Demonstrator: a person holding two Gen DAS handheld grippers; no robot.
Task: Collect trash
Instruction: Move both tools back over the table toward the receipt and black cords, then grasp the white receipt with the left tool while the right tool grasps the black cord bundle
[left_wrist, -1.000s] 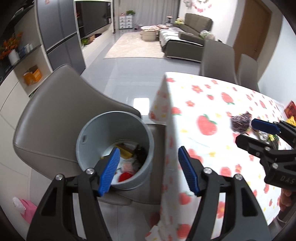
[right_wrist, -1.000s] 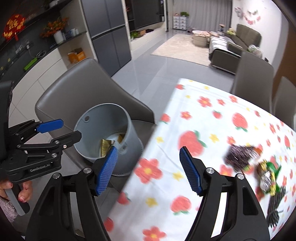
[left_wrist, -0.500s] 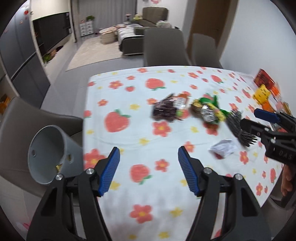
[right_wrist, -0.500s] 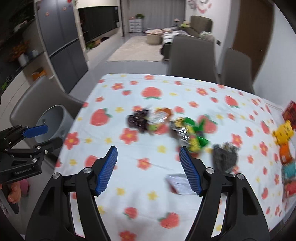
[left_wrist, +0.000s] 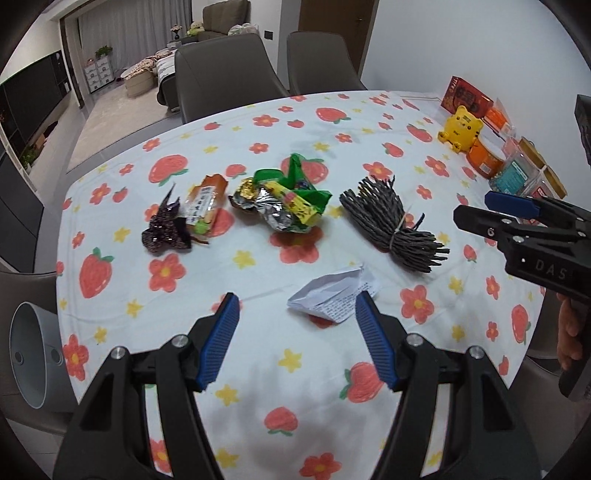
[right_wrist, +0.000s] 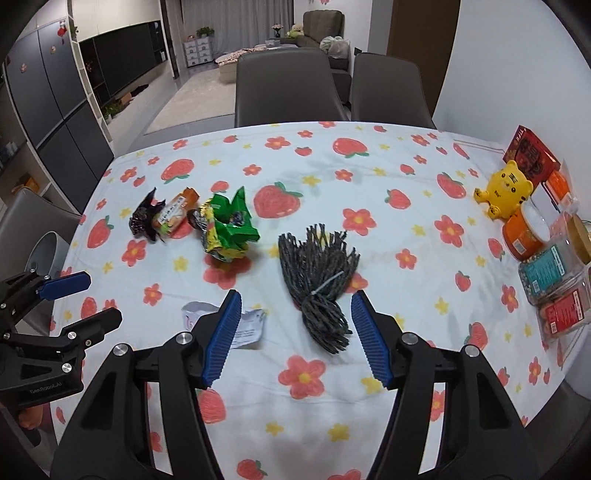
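**Still five bits of trash on the cloth, both grippers empty**

Right in front of my left gripper lay the crumpled white paper, its edge just beside the right-hand fingertip at about 1 o'clock. Further out at 12 o'clock sat the green and foil wrapper wad; at 11 o'clock the orange snack packet touched the dark purple wrapper. At 2 o'clock the tied bundle of dark cord lay apart from the rest. All of it rested on the strawberry tablecloth.

I had the left jaws spread wide with nothing between them. My right gripper was equally wide and empty, with the cord bundle's near end between its fingertips in that view, the paper partly hidden behind its left finger.

The grey bin stood off the table edge at 9 o'clock of the left view. Jars and a yellow tiger figure lined the table at 2 o'clock.
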